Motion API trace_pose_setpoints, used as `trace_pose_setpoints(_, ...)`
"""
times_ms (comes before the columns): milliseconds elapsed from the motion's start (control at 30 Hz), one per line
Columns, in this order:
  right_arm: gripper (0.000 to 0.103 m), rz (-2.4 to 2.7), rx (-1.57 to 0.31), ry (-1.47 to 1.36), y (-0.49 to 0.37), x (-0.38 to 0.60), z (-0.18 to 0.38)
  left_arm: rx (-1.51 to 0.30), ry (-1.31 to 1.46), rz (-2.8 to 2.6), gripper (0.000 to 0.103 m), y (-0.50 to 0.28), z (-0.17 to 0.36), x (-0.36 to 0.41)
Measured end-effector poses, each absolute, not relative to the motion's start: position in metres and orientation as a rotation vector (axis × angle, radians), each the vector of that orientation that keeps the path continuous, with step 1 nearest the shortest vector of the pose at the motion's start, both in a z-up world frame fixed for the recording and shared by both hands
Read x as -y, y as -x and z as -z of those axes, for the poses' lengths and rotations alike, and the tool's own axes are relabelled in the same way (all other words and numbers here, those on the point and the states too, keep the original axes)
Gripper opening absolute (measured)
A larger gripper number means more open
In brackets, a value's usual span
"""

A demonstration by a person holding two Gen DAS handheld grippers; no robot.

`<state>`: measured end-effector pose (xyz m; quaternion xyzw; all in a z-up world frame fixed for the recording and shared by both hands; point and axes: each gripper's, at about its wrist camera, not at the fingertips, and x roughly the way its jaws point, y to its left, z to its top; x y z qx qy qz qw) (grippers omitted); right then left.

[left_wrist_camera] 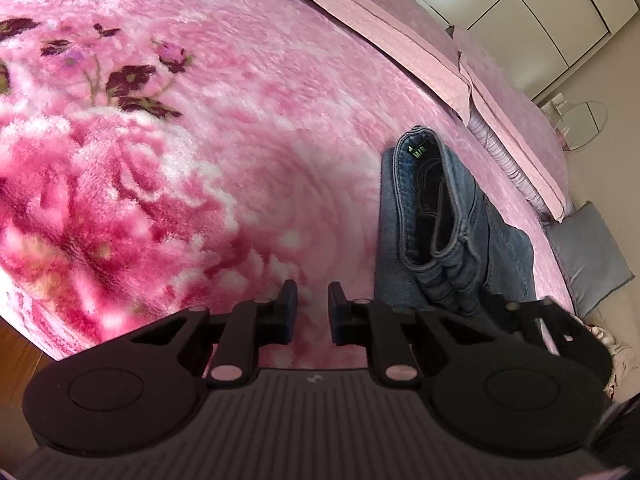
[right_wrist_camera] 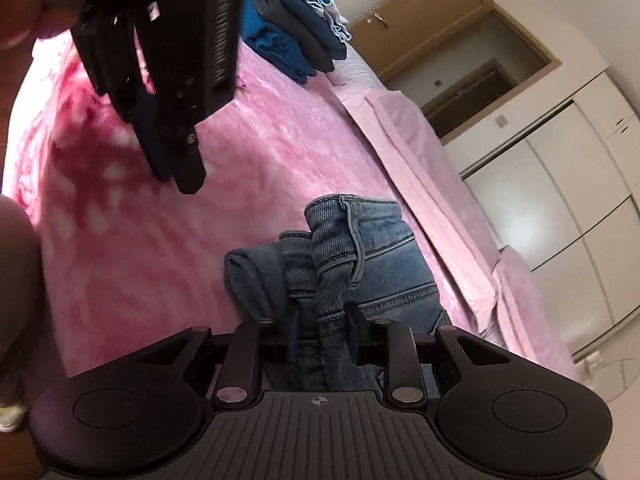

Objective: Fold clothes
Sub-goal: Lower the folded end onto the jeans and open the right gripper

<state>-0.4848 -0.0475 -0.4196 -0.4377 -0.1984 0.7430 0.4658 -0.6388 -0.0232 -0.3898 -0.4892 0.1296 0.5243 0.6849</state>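
Folded blue jeans lie on the pink floral blanket near the bed's right side, waistband and label facing up. In the right wrist view an upright fold of the jeans stands between the fingers of my right gripper. Its jaws are apart and the denim sits loosely in the gap. My left gripper hovers over bare blanket just left of the jeans, fingers a narrow gap apart with nothing between them. From the right wrist the left gripper hangs at the upper left, held by a hand.
A stack of folded clothes sits at the far end of the bed. A pink sheet band runs along the right edge. Beyond it are a grey cushion, a white wardrobe and a door. A person's leg is at the left.
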Motion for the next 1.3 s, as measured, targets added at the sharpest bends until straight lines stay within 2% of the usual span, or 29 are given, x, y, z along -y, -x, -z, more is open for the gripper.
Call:
trace_pose_setpoints(67, 0.051, -1.846, 0.380, 1.008, 0.467, 0.047, 0.405, -0.302, 1.078, -1.183, 0.013, 0.636, 0.385, 0.025)
trace_pose_setpoints(100, 0.063, -1.855, 0.319, 0.965, 0.456, 0.048, 0.397, -0.310, 1.068, -1.187, 0.013, 0.635, 0.382, 0.026)
trace_pose_setpoints(133, 0.064, -1.860, 0.248, 0.920, 0.444, 0.048, 0.390, -0.321, 1.059, -1.190, 0.013, 0.634, 0.380, 0.027)
trace_pose_setpoints(333, 0.062, -1.763, -0.369, 0.601, 0.346, 0.059, 0.356, -0.376, 0.991, -1.200, 0.013, 0.616, 0.361, 0.035)
trace_pose_setpoints(367, 0.058, -1.729, -0.479, 0.543, 0.328, 0.060, 0.352, -0.380, 0.971, -1.195, 0.013, 0.611, 0.356, 0.037)
trace_pose_setpoints(433, 0.044, -1.672, -0.607, 0.442, 0.300, 0.059, 0.343, -0.383, 0.910, -1.176, 0.012, 0.596, 0.341, 0.038)
trace_pose_setpoints(467, 0.043, -1.651, -0.635, 0.404, 0.290, 0.060, 0.338, -0.382, 0.875, -1.163, 0.012, 0.588, 0.334, 0.038)
trace_pose_setpoints(533, 0.043, -1.616, -0.675, 0.338, 0.272, 0.062, 0.328, -0.386, 0.800, -1.140, 0.013, 0.568, 0.321, 0.035)
trace_pose_setpoints(667, 0.043, -1.592, -0.640, 0.334, 0.267, 0.051, 0.322, -0.454, 0.705, -1.125, 0.014, 0.531, 0.326, 0.018)
trace_pose_setpoints(767, 0.043, -1.553, -0.668, 0.463, 0.272, 0.035, 0.348, -0.596, 0.645, -1.167, 0.016, 0.511, 0.353, 0.004)
trace_pose_setpoints(933, 0.043, -1.509, -0.591, 0.609, 0.292, 0.024, 0.369, -0.638, 0.567, -1.192, 0.016, 0.502, 0.359, 0.007)
trace_pose_setpoints(1033, 0.043, -1.487, -0.629, 0.581, 0.288, 0.026, 0.358, -0.618, 0.572, -1.209, 0.013, 0.502, 0.347, 0.014)
trace_pose_setpoints(1133, 0.043, -1.563, -0.586, 0.482, 0.289, 0.042, 0.340, -0.596, 0.537, -1.195, 0.011, 0.500, 0.336, 0.026)
trace_pose_setpoints(1233, 0.043, -1.580, -0.592, 0.521, 0.293, 0.044, 0.351, -0.684, 0.502, -1.220, 0.014, 0.495, 0.355, 0.024)
trace_pose_setpoints(1300, 0.043, -1.582, -0.602, 0.562, 0.297, 0.043, 0.361, -0.674, 0.524, -1.209, 0.014, 0.497, 0.352, 0.021)
